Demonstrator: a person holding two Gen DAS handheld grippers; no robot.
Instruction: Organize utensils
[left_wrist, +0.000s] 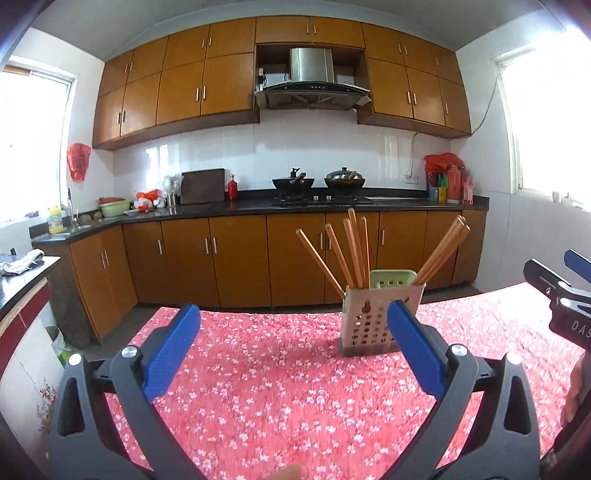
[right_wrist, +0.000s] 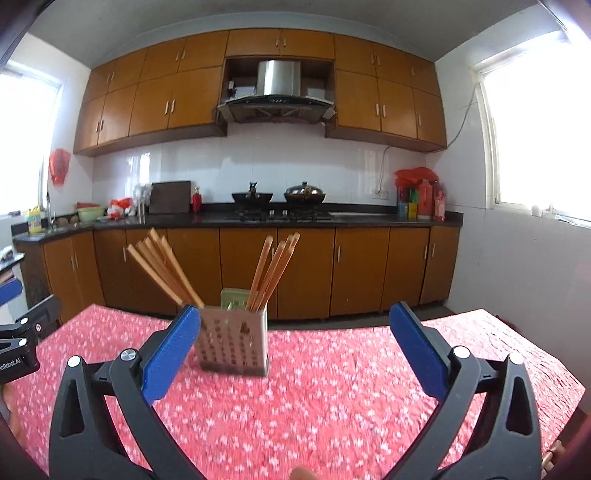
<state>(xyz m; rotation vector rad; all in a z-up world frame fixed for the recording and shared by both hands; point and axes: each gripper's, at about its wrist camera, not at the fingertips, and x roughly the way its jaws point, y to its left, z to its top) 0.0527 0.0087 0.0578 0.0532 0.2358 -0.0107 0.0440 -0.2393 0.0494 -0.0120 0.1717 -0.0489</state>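
A beige perforated utensil holder (left_wrist: 376, 317) stands upright on the red floral tablecloth (left_wrist: 280, 387). Several wooden chopsticks (left_wrist: 351, 247) lean in it in two bunches, with a pale green piece (left_wrist: 393, 277) between them. My left gripper (left_wrist: 291, 336) is open and empty, a little short of the holder, which is behind its right finger. In the right wrist view the holder (right_wrist: 232, 343) with chopsticks (right_wrist: 166, 269) stands behind the left finger of my right gripper (right_wrist: 293, 338), which is open and empty. The right gripper also shows in the left wrist view (left_wrist: 561, 284).
The table's far edge (left_wrist: 258, 312) lies just beyond the holder, with floor and brown kitchen cabinets (left_wrist: 236, 258) behind. A dark counter (left_wrist: 332, 203) carries two woks, bottles and a sink. A side counter (left_wrist: 22, 273) stands at left.
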